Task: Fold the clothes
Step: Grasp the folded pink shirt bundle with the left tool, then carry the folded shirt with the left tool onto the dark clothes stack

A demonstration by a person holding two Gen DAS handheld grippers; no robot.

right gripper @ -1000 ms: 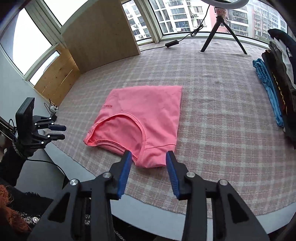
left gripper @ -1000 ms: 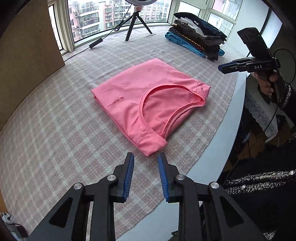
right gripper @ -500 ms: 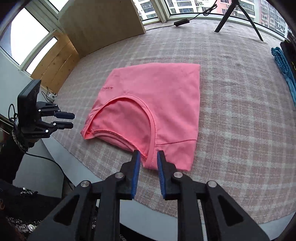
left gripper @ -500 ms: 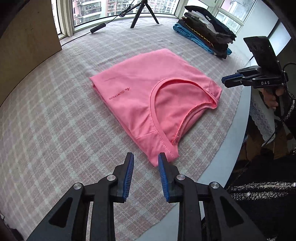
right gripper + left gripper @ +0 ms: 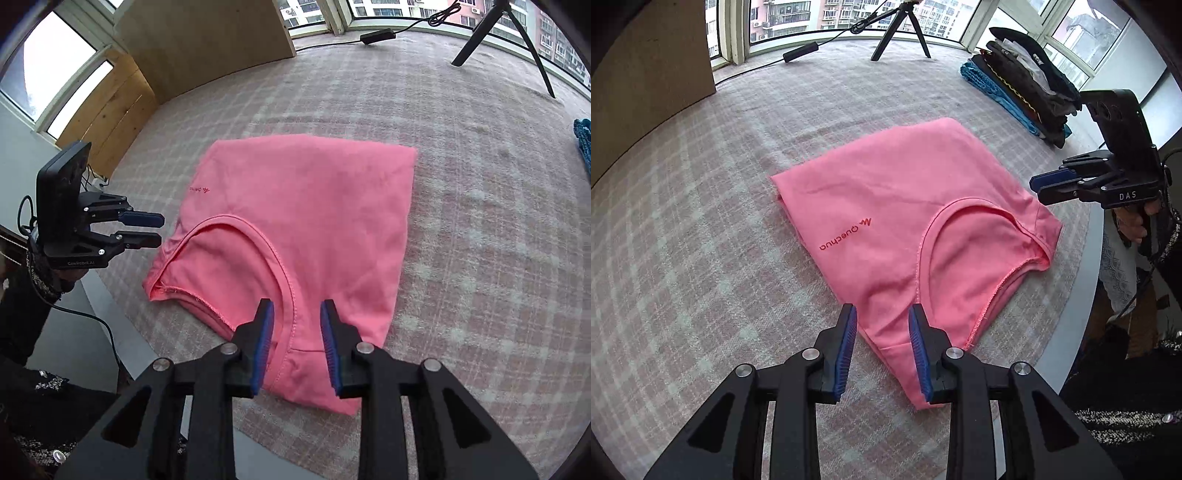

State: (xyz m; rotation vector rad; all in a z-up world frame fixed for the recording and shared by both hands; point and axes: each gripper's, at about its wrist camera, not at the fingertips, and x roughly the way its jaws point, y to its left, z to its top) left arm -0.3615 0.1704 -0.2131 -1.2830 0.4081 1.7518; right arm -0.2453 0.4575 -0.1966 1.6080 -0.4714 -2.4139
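Opening both jaws over the pink Quechua T-shirt point(image 5: 908, 206) lying part-folded on the checked tablecloth point(image 5: 683, 258), you should drop left gripper point(image 5: 882, 347) and right gripper point(image 5: 297, 341) evenly, pinching every layer at each near corner.

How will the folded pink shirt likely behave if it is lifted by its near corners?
The pink shirt would probably droop: it is thin fabric lying flat in layers. The layers may slide apart, since the neckline edge already gapes. It looks light, and the checked cloth under it may grip it a little.
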